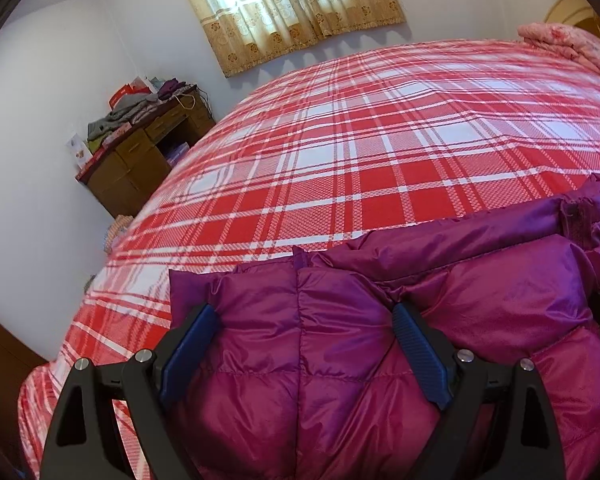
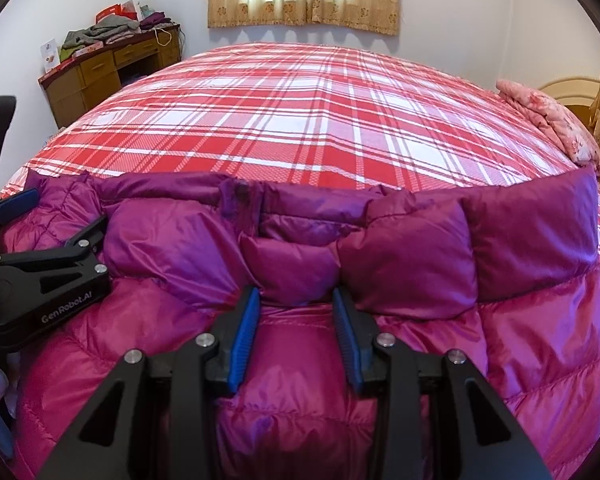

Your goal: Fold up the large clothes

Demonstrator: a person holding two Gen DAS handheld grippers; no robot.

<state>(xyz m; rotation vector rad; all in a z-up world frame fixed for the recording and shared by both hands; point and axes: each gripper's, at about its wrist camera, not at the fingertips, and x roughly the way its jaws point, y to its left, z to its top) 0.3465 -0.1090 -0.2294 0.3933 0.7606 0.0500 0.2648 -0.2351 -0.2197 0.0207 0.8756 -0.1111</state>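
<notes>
Now gripping jacket [image 2: 292,360] folds with both grippers, left [image 1: 304,320] wide, right [image 2: 296,300] narrower; next, lift evenly and fold over.

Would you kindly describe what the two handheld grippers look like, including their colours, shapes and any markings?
Both are matte black. The right gripper has angular black fingers with triangular cut-outs, round silver pivot bolts and ribbed blue pads. The left gripper has the same build, and the right wrist view shows white "GenRobot.AI" lettering on its body. No cables show.
</notes>
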